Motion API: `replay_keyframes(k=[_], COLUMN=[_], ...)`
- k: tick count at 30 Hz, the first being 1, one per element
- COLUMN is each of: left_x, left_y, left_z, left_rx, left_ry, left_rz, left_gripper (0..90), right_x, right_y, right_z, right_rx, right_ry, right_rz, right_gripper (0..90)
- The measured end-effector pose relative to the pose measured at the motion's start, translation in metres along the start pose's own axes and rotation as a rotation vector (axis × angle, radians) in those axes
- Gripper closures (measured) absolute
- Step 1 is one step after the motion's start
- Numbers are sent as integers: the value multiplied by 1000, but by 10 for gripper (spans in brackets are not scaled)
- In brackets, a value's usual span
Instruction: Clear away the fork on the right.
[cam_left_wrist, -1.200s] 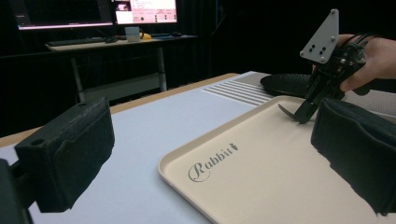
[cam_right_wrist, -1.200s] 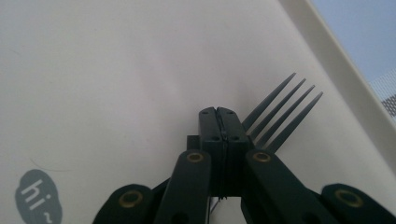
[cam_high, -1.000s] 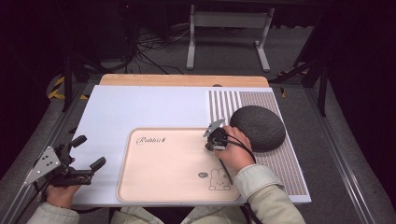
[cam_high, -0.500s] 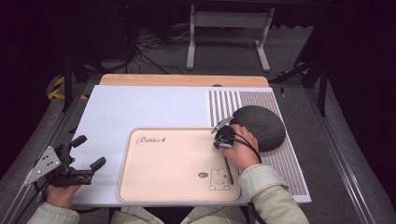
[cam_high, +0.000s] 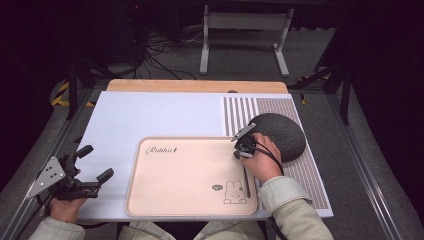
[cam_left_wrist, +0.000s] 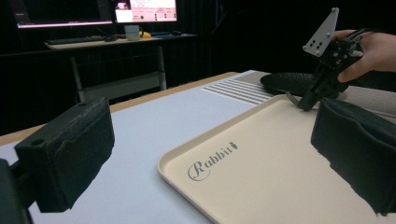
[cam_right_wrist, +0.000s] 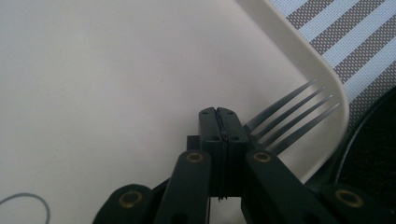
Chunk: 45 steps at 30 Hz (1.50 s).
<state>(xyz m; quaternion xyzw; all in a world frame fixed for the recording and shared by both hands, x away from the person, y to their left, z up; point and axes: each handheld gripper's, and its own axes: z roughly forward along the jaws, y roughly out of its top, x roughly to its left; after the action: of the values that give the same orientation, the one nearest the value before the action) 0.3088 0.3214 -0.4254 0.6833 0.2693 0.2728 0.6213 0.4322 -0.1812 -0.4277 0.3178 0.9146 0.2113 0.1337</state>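
Note:
A dark fork (cam_high: 246, 182) lies along the right side of a beige tray (cam_high: 165, 195) printed with "Rabbit" and a small rabbit drawing. My right gripper (cam_high: 240, 149) is shut, its tips down over the fork's neck near the tray's far right corner. In the right gripper view the jaws (cam_right_wrist: 218, 113) meet with no gap, and the fork's tines (cam_right_wrist: 299, 112) fan out from under them toward the tray rim (cam_right_wrist: 327, 79). I cannot tell whether they clamp the fork. My left gripper (cam_high: 95, 162) hangs open over the table's left front edge with nothing in it (cam_left_wrist: 215, 140).
A dark round woven mat (cam_high: 280, 132) lies just right of the tray on a striped placemat (cam_high: 310, 180). A pale board (cam_high: 150, 117) covers the table beyond the tray. A metal stand and cables are on the floor behind the table.
My right gripper has slid to the right along the tray toward the dark mat, and the fork has shifted right with it. The left gripper has stayed put.

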Motion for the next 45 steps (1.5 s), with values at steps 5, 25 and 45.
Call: replay_keyframes(k=[5, 25, 45], left_x=[0, -1, -1], left_y=[0, 0, 0], left_z=[0, 1, 1], left_rx=[-1, 4, 3], left_ry=[-1, 2, 6], left_rz=[0, 2, 0], left_gripper=[3, 3, 3], right_x=[1, -10, -23], right_y=[2, -40, -111], right_z=[-11, -99, -122], right_rx=[-85, -582, -776], right_ry=[-1, -62, -95], right_rz=[7, 63, 132], right_gripper=[796, 225, 186])
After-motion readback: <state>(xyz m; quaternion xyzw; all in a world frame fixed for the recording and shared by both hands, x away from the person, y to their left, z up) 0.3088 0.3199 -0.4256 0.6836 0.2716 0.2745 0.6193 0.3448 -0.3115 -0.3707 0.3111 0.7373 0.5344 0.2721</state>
